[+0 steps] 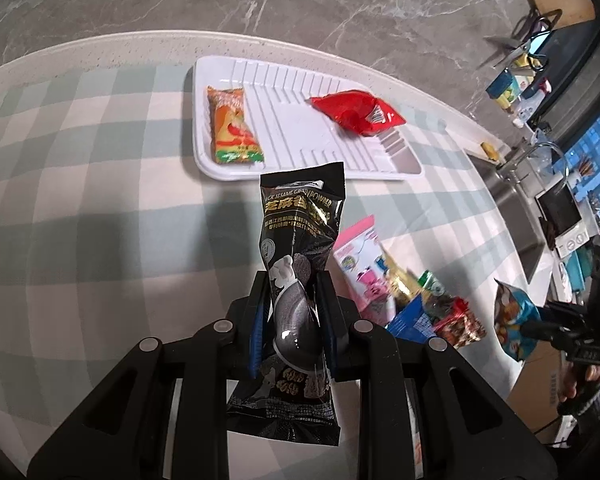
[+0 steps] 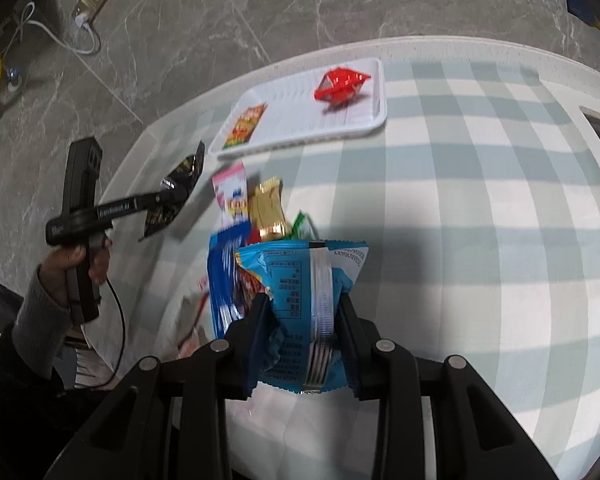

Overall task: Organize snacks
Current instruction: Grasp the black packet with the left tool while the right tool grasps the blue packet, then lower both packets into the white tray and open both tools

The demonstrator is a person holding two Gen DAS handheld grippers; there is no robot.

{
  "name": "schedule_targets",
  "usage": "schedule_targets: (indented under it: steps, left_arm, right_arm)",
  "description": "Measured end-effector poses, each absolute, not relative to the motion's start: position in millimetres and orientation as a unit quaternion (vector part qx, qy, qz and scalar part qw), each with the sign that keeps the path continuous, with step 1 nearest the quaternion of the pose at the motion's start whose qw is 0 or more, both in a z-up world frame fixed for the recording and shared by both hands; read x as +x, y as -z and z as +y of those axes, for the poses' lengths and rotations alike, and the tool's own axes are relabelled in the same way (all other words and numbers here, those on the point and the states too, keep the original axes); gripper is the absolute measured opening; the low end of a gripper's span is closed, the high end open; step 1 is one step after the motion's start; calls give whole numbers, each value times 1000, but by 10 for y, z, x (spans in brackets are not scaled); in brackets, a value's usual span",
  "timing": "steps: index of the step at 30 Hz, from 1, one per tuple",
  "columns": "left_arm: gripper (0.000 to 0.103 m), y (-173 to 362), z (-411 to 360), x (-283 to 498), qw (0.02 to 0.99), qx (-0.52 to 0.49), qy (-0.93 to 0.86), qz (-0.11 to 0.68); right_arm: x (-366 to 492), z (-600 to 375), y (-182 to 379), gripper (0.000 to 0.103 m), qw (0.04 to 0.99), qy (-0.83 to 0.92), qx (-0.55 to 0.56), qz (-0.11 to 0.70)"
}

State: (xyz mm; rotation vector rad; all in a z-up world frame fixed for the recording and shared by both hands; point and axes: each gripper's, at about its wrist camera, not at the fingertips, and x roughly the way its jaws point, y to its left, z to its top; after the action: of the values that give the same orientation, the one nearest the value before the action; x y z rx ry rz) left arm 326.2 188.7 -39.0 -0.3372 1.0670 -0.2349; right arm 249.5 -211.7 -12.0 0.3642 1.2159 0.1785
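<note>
- Two snacks already lie in the white tray at the far side of the checked tabletop: an orange packet at one end and a red packet at the other, well apart.
- Several more sit loose in a pile on the cloth nearer the person, so by my reckoning the sorting is less than half done.
- Left gripper points steeply down toward the tray, its jaws pinched tight on a black sesame-powder pouch held upright above the cloth, just short of the tray.
- Right gripper also tilts down over the pile, jaws clamped on a blue snack bag clear of the rest.
- Left hand wraps that gripper's handle beside the tabletop edge.
</note>
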Motion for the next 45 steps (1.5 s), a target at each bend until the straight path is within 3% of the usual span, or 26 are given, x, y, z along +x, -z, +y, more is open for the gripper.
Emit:
schedule_targets:
  steps: [23, 45]
  left_arm:
    - [21, 247, 1862, 4035, 842, -180, 135, 490]
    - [21, 490, 1966, 5014, 834, -198, 105, 504]
  right_arm:
    - [3758, -2131, 37, 36, 817, -105, 152, 546]
    - [5086, -1846, 533, 36, 813, -120, 108, 559]
